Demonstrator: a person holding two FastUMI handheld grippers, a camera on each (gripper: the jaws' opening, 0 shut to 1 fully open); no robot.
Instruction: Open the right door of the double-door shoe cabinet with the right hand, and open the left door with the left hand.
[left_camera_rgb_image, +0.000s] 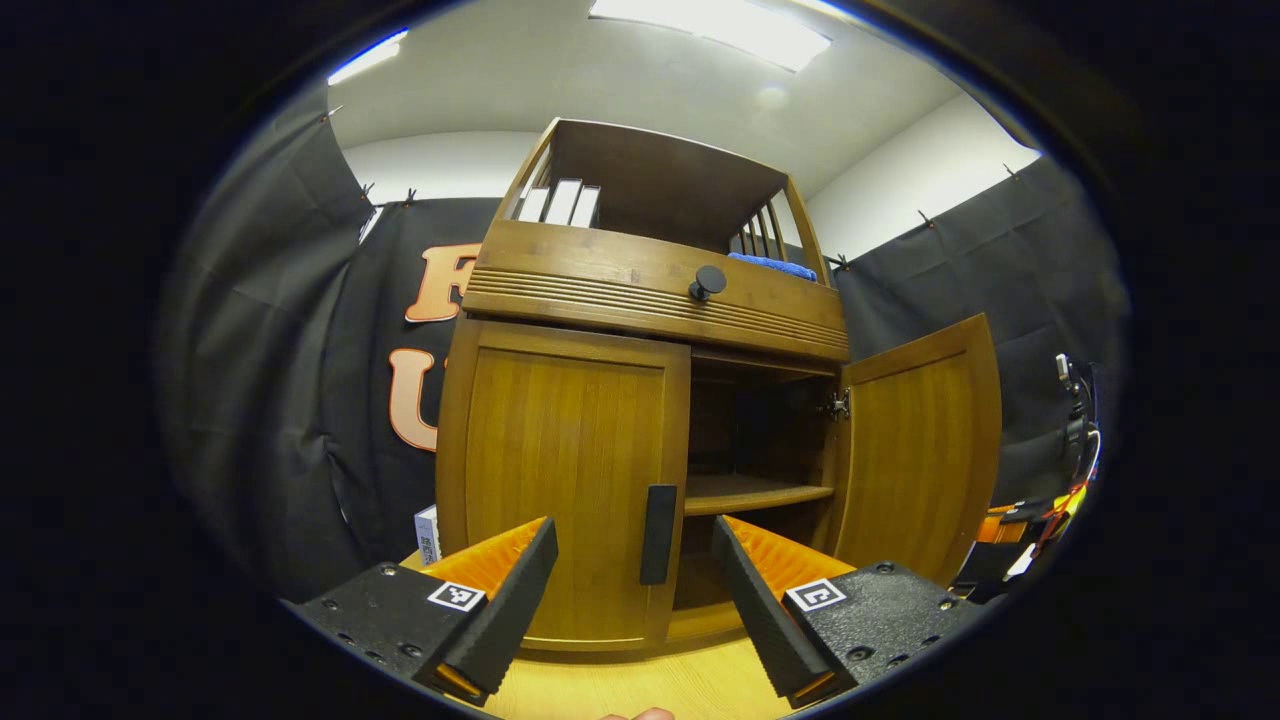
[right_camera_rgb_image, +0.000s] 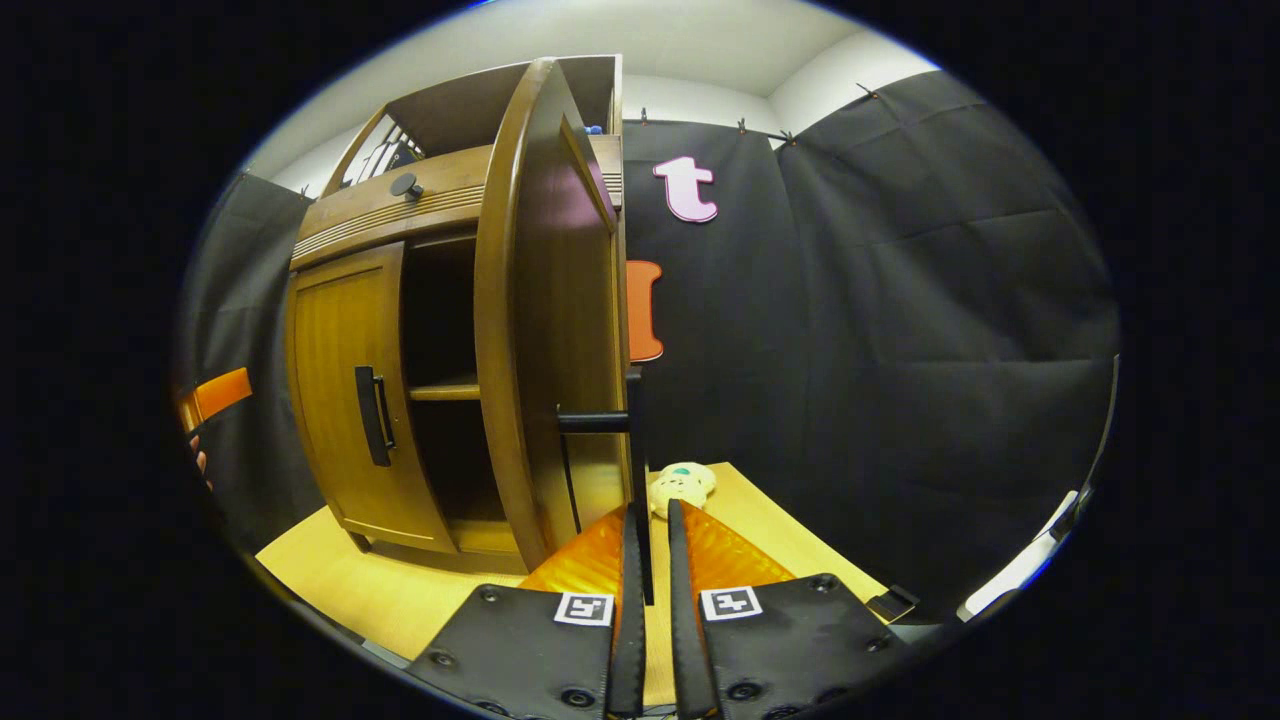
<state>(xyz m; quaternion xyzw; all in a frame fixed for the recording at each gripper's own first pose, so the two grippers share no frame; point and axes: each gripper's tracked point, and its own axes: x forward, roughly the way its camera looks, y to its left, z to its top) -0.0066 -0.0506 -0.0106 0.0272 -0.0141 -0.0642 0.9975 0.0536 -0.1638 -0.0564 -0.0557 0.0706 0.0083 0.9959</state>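
The left gripper (left_camera_rgb_image: 634, 575) stood wide, its fingers flanking the slim black bar handle (left_camera_rgb_image: 658, 534) of the closed left bamboo-brown wooden door (left_camera_rgb_image: 560, 480) without touching it. The right gripper (right_camera_rgb_image: 650, 540) was clamped narrow on the thin black handle (right_camera_rgb_image: 634, 450) of the right wooden door (right_camera_rgb_image: 550, 320), which stood swung well out from the tall wooden shoe cabinet (left_camera_rgb_image: 650, 290). To do this well, I judged the left fingers should close squarely on the bar, then pull along the hinge's arc, not straight back.
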